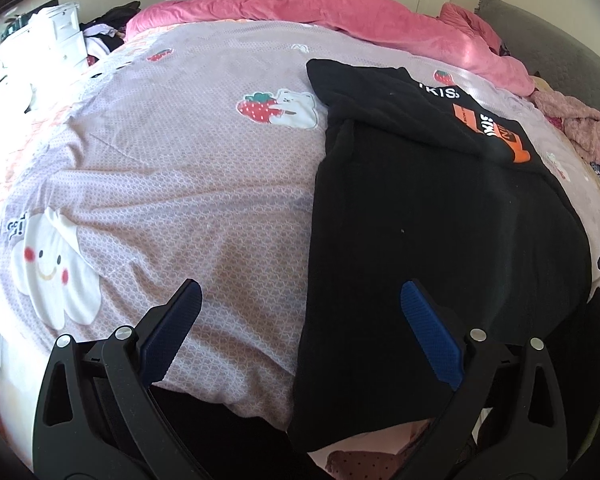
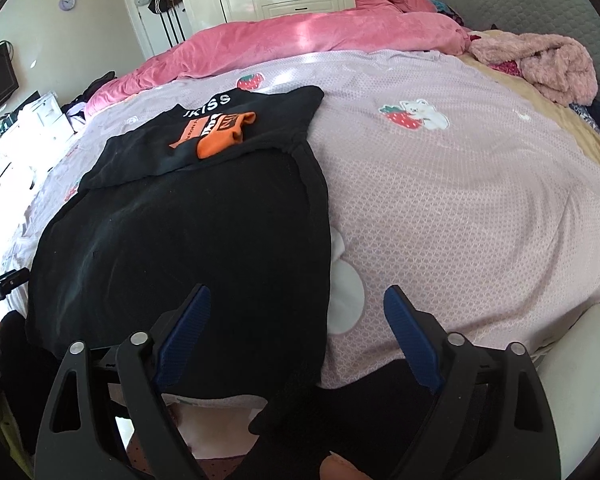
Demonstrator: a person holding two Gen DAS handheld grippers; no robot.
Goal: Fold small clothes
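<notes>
Black cloth, 1 garment (image 1: 440, 220), lies flat on the bed (image 1: 180, 184), its long axis running from the near edge toward the far pink quilt (image 1: 300, 10). Its far end is folded back, showing white letters and 1 orange print patch (image 2: 216, 132). The near hem hangs over the bed's edge. The left claw (image 1: 300, 296) is spread wide over the garment's left edge, pinching nothing; the right claw (image 2: 296, 300) is spread over its right edge, also empty. 1 fluffy pink garment (image 2: 540, 62) is heaped at the far right, well apart.
</notes>
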